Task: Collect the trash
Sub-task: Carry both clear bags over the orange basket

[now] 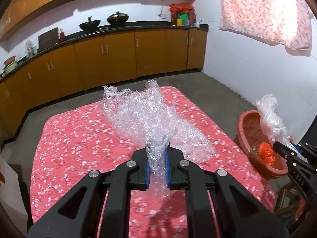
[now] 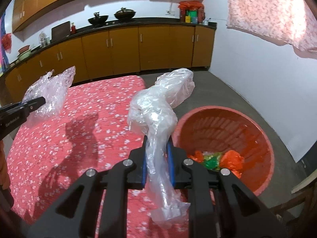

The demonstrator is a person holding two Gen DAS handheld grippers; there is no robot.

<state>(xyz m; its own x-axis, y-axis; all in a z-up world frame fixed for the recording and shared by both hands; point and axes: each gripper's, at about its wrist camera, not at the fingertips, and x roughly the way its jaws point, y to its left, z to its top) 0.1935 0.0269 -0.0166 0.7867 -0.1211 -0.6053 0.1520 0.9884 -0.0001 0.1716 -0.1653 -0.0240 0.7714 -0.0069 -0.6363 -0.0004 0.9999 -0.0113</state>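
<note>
Your left gripper (image 1: 157, 156) closed on crumpled bubble wrap (image 1: 150, 117), long axis pointing away above the desk (image 1: 69, 138), your right gripper (image 2: 158, 158) clamping a clear plastic bag (image 2: 158, 107), standing upward beside the red basket (image 2: 263, 138).

Bright indoor light, fisheye bending at edges, slight blur, shadows on tablecloth (image 2: 59, 138).

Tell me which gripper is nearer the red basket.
Right. The right gripper, shut on a clear plastic bag, is beside the red basket at the table's edge. The left gripper, shut on bubble wrap, is over the table, farther off.
</note>
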